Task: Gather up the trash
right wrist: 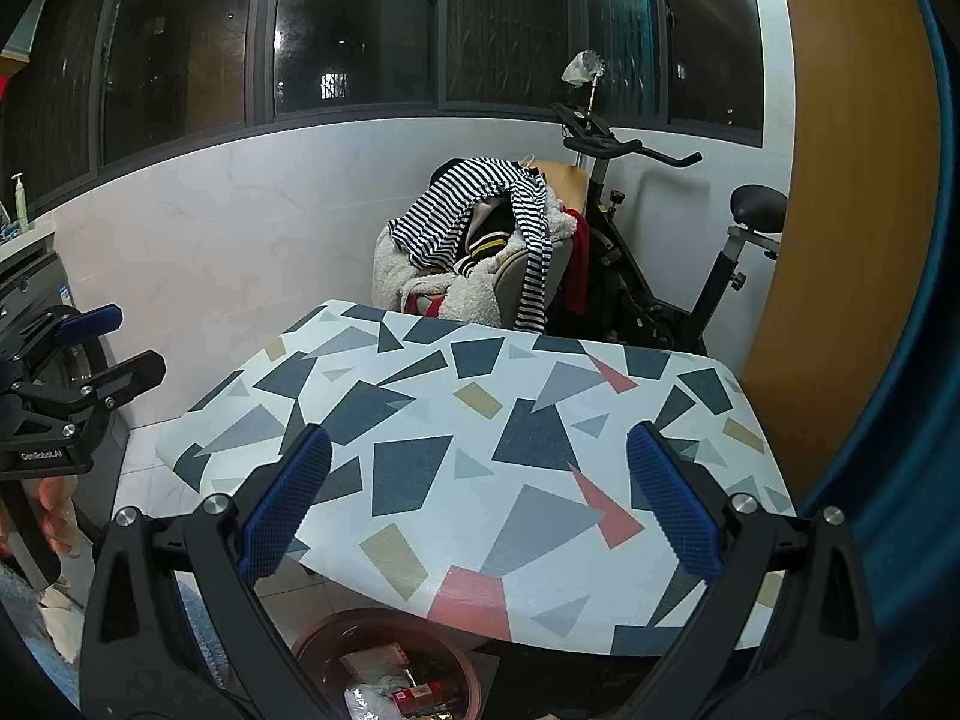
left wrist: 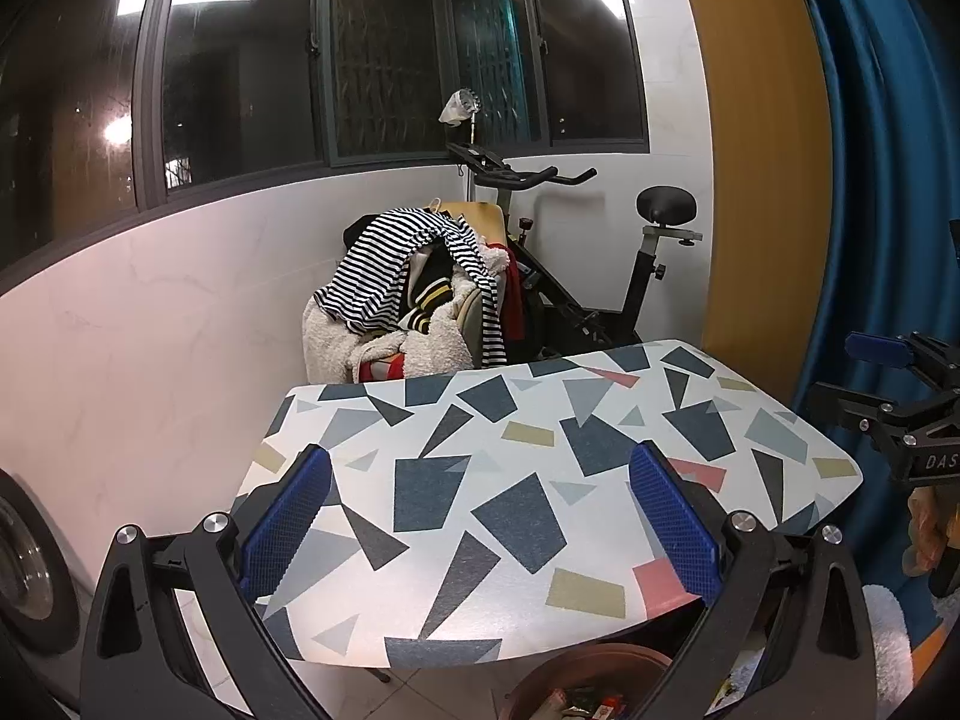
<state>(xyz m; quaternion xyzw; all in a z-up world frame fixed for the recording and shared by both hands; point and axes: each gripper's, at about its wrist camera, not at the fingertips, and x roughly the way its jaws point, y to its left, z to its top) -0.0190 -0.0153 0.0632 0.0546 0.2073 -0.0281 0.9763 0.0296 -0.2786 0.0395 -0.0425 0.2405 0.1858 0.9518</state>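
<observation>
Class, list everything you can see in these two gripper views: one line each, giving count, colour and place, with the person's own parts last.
table: one, white with grey, blue, tan and pink shapes, centre, nothing on its top
bin: one, brown, on the floor under the table's near edge
trash: several pieces, mixed colours, inside the bin
pile of clothes: one, striped black-and-white top over cream fleece, behind the table
exercise bike: one, black, back right corner
windows: a row, dark frames, along the back wall
curtain: one, blue, far right
pump bottle: one, pale green, on the ledge at far left
left gripper: one, black with blue pads, open above the table
right gripper: one, same colours, open above the table
</observation>
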